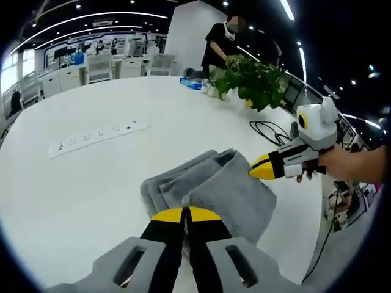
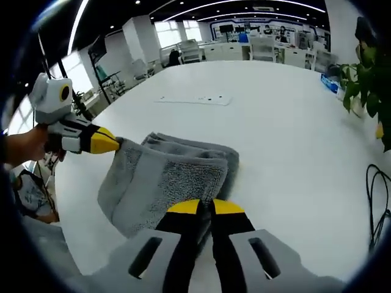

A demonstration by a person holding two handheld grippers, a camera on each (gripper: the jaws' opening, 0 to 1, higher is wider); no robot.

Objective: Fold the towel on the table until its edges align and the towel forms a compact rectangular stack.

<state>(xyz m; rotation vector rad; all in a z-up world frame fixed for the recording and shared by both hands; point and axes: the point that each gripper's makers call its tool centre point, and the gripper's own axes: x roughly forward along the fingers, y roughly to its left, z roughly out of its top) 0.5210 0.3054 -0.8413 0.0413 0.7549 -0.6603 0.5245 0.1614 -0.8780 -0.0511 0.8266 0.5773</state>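
Towel (image 1: 211, 189), grey and folded into a thick, uneven bundle, lies on the white table (image 1: 91, 183) near its edge, its layers showing along one side. Left gripper (image 1: 185, 215) has its yellow tips pressed together, pinching one corner of the towel. Right gripper (image 2: 204, 207) likewise pinches the opposite corner with its jaws closed, held by a hand (image 1: 342, 165). A leafy plant (image 1: 250, 79) stands far off on the table, a white power strip (image 1: 98, 137) lies flat well apart from the towel, and a black cable (image 1: 272, 131) coils near the plant.
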